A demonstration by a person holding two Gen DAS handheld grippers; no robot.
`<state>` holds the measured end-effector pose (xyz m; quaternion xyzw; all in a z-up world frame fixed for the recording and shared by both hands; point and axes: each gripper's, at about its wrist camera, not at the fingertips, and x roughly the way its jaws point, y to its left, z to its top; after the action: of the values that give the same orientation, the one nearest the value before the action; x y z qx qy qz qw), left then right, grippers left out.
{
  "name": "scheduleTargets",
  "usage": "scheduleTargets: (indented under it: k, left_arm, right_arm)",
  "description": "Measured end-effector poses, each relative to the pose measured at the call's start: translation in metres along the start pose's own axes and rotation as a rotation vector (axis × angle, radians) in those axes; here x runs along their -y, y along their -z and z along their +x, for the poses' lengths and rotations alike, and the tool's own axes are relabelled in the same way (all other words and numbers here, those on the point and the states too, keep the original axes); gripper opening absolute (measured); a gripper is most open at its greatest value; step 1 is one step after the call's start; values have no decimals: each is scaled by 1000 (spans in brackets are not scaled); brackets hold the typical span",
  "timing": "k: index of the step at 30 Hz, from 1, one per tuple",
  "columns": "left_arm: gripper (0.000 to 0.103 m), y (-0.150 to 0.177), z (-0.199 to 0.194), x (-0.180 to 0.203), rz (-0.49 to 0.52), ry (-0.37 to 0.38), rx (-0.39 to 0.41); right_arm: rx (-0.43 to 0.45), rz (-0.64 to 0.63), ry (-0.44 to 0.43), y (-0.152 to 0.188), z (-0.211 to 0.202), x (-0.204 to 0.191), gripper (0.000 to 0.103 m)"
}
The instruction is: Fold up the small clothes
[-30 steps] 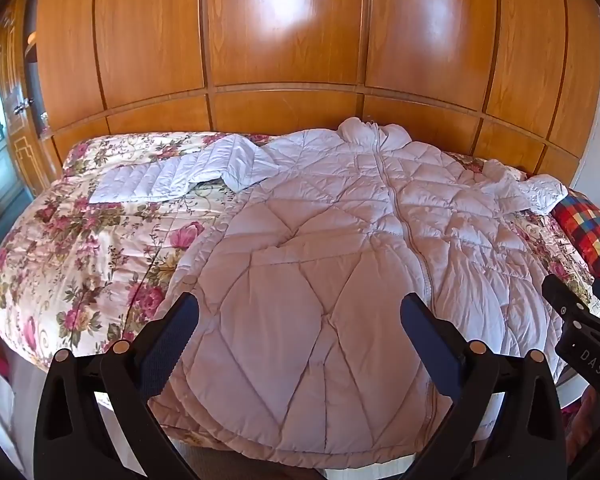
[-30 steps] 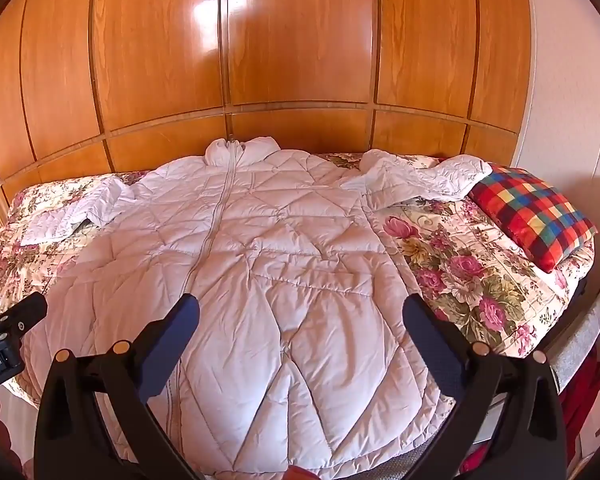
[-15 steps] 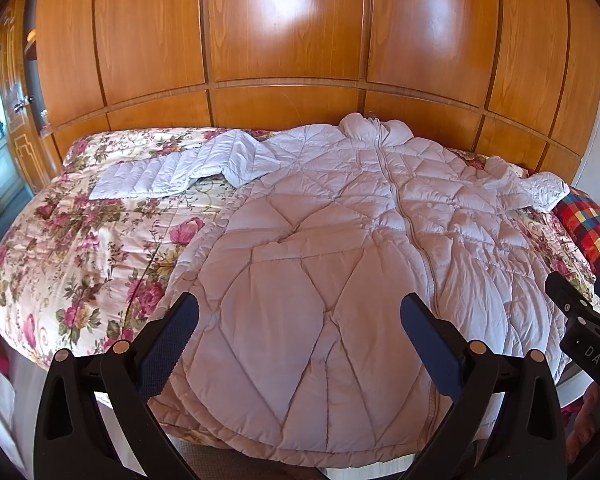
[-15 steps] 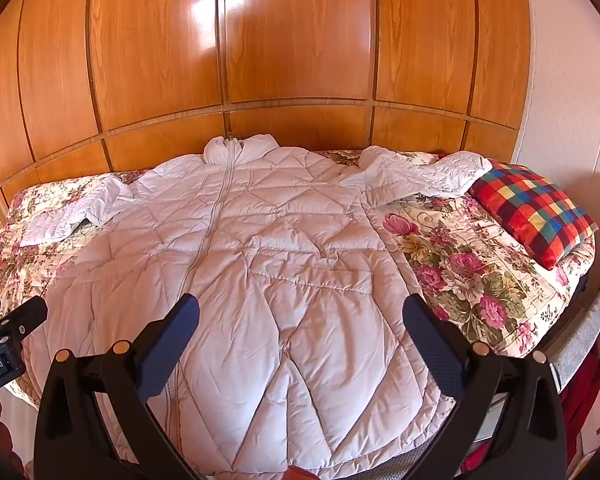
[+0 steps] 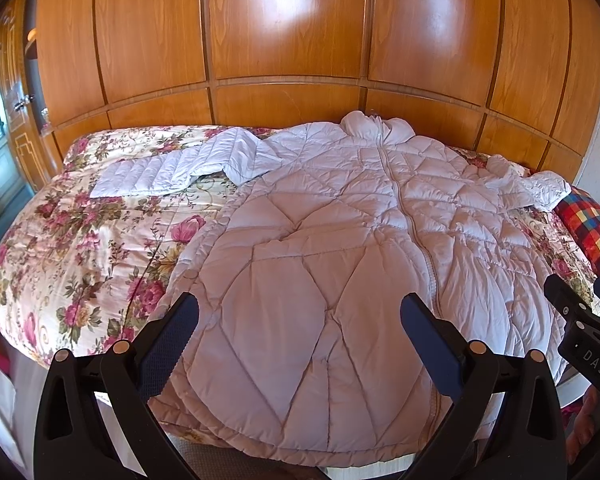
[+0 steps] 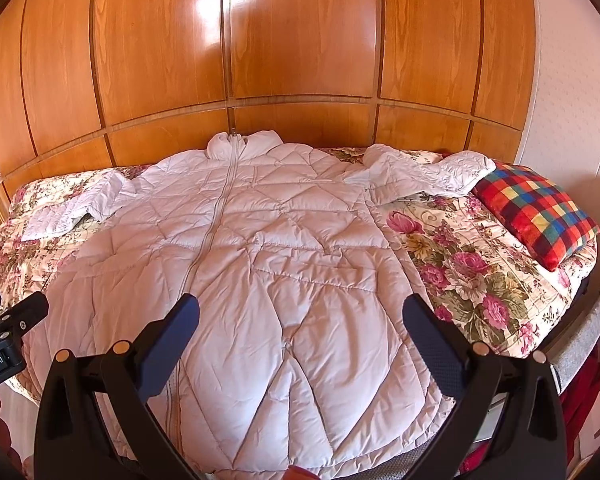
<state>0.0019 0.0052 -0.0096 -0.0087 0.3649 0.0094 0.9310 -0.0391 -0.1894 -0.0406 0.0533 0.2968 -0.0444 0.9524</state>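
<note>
Left gripper (image 5: 298, 332) spread wide and empty over the near hem of the pale quilted puffer coat (image 5: 340, 240), lying flat, zipped, across the floral bedspread (image 5: 80, 240). Right gripper (image 6: 300, 332) likewise agape, holding nothing. Best to pinch each sleeve at its cuff and fold inward evenly.

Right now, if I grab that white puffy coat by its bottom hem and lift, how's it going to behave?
The quilted coat will likely drape and sag rather than hold shape, since it lies soft and creased on the floral bedspread. Its puffy panels suggest it is light for its bulk. The smooth shell may slip between the jaws, and both sleeves, spread out sideways, would probably trail behind.
</note>
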Motion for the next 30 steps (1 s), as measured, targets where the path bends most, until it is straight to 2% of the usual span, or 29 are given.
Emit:
scheduleTargets:
  k: [30]
  left_arm:
    - [100,2,0,0,1,0,-5]
  right_arm:
    - [-7,1,-1,0,1,2,101]
